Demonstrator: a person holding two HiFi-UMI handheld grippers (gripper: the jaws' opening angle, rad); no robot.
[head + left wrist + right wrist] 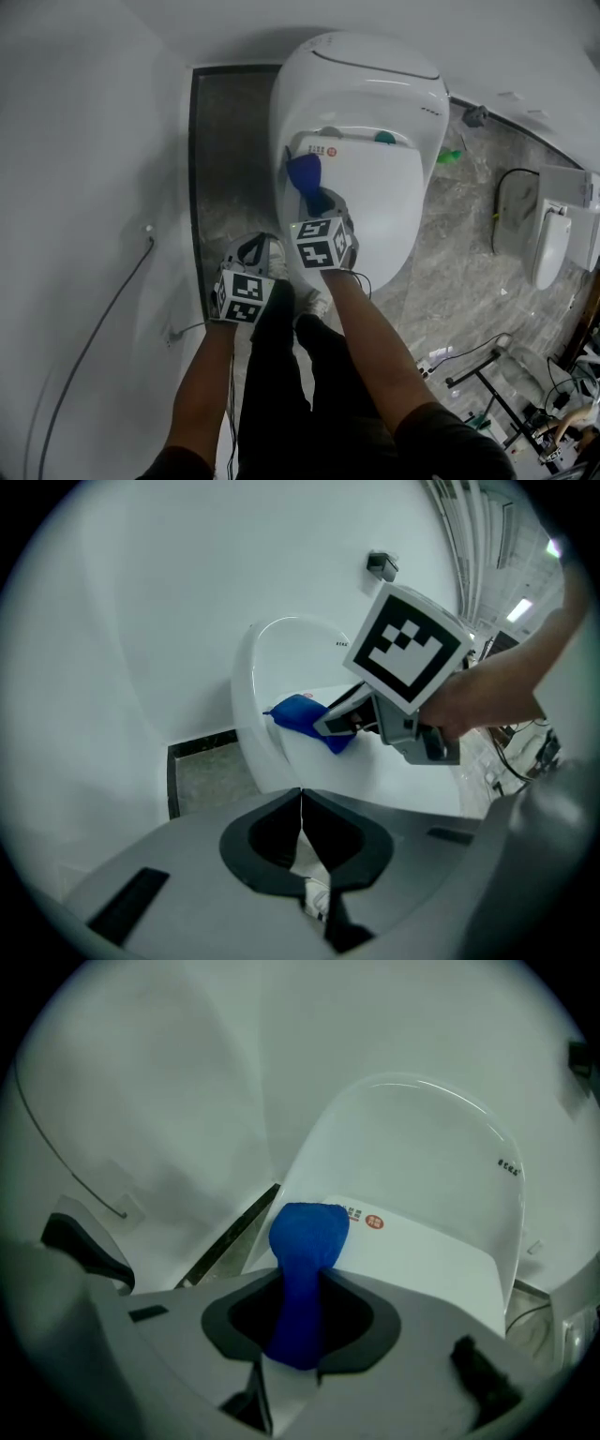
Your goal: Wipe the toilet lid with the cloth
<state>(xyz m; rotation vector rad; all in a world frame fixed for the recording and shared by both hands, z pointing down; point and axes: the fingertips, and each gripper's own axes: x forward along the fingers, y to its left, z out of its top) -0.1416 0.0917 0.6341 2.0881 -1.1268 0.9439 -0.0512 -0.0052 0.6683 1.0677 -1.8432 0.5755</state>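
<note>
A white toilet with its lid (380, 211) down stands in front of me. My right gripper (322, 201) reaches over the lid's left side and is shut on a blue cloth (305, 174). In the right gripper view the cloth (305, 1237) is pinched between the jaws of that gripper (300, 1283) and bulges out over the lid (422, 1260) near a small red label. The left gripper (251, 253) hangs lower, beside the toilet's left front, shut and holding nothing. The left gripper view shows its own jaws (301, 794) together, with the cloth (302, 714) in the right gripper (339, 721) beyond.
A white wall runs close along the left, with a grey cable (94, 337) on it. A dark floor strip (225, 159) lies between wall and toilet. A second white fixture (553, 234), a green item (450, 157) and cables are on the marble floor to the right.
</note>
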